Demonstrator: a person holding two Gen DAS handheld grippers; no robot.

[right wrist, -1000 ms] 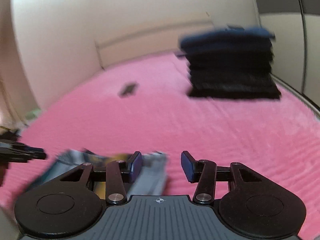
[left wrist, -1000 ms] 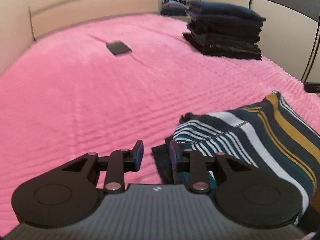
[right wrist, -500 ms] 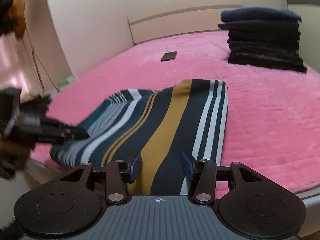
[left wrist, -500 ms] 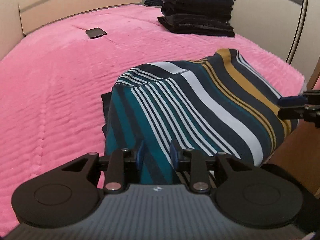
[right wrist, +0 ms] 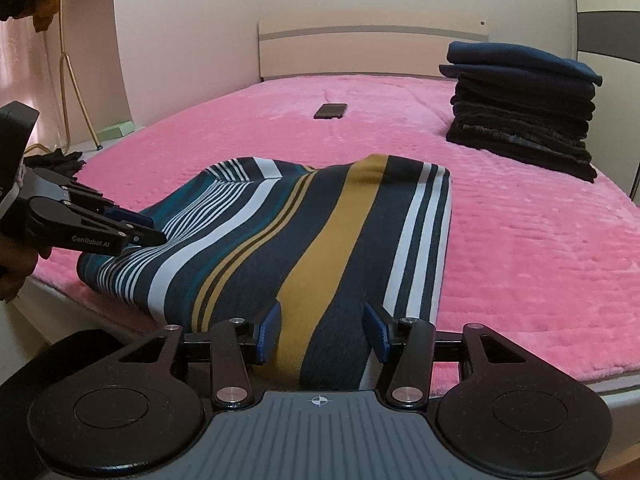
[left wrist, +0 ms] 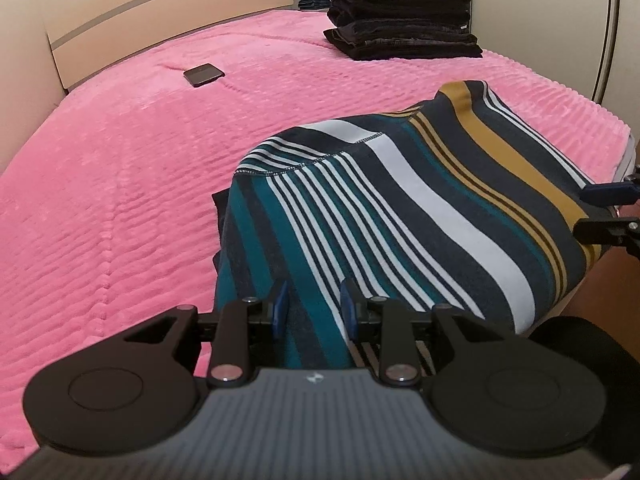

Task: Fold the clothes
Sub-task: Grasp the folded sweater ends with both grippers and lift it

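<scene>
Pink plush covers the whole bed (right wrist: 540, 248), and everything here sits somewhere on that bed or at its edge. The striped garment (right wrist: 320, 236), folded into a long panel of navy, white, teal and mustard bands, lies on the near part of the bed and spills over the near edge toward both grippers.

The left gripper (left wrist: 314, 310) has its blue-padded fingers partly apart, with the teal-striped end of the garment running between them; the cloth fills the gap, but I cannot tell whether the pads (left wrist: 279, 307) actually press on it. From the other side the same tool shows low at the left corner of the cloth, fingertips resting at the fabric's surface.

The right gripper (right wrist: 322, 330) stands wider open, its fingers astride the mustard and navy bands at the hanging end of the garment, the pads apart from the cloth on both sides as far as can be seen.

Further up the bed, near the headboard (right wrist: 372, 50), a dark phone (right wrist: 330, 111) lies flat on the cover. On the far right side of the bed stands a tall stack of folded dark clothes (right wrist: 520, 108), well apart from the striped piece.
</scene>
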